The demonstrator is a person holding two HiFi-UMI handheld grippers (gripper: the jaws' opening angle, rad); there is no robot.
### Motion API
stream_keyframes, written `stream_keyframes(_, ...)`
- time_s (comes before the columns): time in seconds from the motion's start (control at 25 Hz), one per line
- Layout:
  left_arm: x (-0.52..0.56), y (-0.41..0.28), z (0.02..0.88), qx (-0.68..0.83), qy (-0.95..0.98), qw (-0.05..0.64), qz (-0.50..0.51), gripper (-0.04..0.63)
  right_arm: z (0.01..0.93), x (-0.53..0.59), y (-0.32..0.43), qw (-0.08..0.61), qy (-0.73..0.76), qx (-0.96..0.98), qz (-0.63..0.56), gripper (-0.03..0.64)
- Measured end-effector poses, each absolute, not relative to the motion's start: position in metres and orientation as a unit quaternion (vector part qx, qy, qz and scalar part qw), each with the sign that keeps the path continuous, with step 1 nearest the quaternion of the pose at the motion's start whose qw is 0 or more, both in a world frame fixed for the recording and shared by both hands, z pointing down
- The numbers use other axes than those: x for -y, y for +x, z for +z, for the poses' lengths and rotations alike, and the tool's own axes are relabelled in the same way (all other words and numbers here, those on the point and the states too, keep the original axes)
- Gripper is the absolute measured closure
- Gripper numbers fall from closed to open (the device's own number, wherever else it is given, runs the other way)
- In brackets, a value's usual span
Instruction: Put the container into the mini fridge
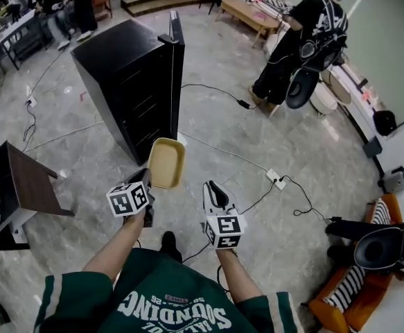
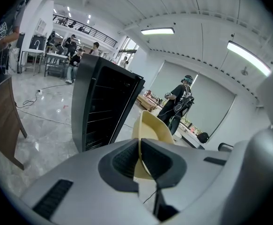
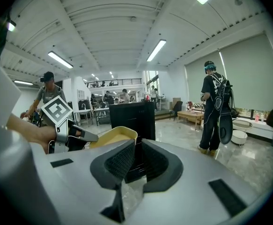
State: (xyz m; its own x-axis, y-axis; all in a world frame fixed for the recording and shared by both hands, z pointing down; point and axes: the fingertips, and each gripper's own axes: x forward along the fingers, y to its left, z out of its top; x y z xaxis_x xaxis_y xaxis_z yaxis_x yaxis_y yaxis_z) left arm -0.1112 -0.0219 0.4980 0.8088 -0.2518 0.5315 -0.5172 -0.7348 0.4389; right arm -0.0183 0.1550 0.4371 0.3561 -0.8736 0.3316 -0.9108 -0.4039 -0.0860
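Our green shirt (image 1: 167, 304) is closest. Our left arm (image 1: 115, 248) and right arm (image 1: 235, 277) both reach forward from it, side by side, over the floor (image 1: 257, 103). We hold tongs in each hand.

The left tongs (image 1: 148, 180) are shut tight on the near edge of the yellow tub (image 1: 165, 161). We can see the thin edge pinched between the two pads. The tub sticks out past the tips, up in the air, with its open side up.

The right tongs (image 1: 214, 188) are just beside the tub and do not touch it. Their pads are a little apart, with nothing between them.

Past the tub stands the black fridge (image 1: 129, 82), near it but not touching. Far off, a person (image 1: 305, 40) in black stands on the floor.
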Motion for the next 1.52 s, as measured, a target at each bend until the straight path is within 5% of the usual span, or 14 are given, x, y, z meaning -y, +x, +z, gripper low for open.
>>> stream_keyframes(1.52, 0.107, -0.071, 0.507, 0.250, 0.890, 0.315, 0.217, 0.569, 0.448, -0.043, 0.040, 0.069, 0.792, 0.583, 0.169, 0.578)
